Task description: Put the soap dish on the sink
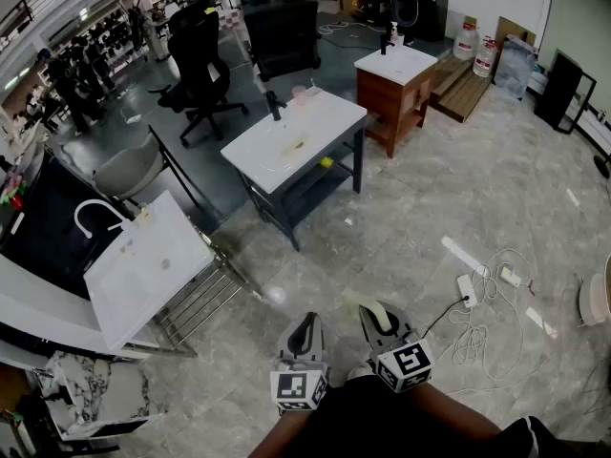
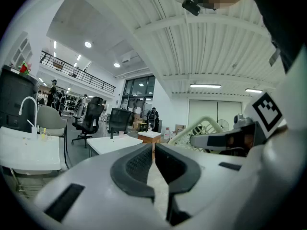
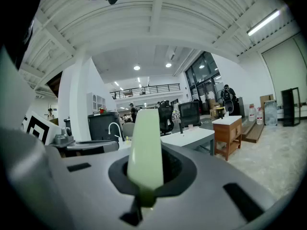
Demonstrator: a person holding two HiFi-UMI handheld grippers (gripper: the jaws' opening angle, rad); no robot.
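The right tool (image 3: 146, 169) is gripping the soap dish (image 3: 145, 147): its jaws are closing on the dish from both sides, and the pale green dish is standing on its edge between them and reaching out past their tips. The left tool (image 2: 153, 151) is holding its jaws together, with nothing between them. Both tools are hanging low in front of the person (image 1: 382, 427), just beside each other, and both are pointing forward, almost level, over the floor (image 1: 458, 189). From the left tool, the dish is showing at the right side as a cream piece with open slats. A white sink (image 1: 291, 141) on a dark frame (image 1: 359, 165) is standing ahead of the two tools, well apart from them, and the dish is not touching it. A dark tap (image 1: 275, 106) is rising at the far edge of this sink. A second sink (image 1: 143, 265) with a white tap (image 1: 95, 216) is standing ahead and to the left of the left tool, also apart from it. Farther ahead, behind the first sink, a wooden cabinet (image 1: 391, 103) is carrying a white top. Black chairs (image 1: 205, 55) are standing beyond the sinks, more to the left. On the floor to the right of the right tool, white cables (image 1: 477, 322) are lying in loose loops near a power strip (image 1: 467, 289).
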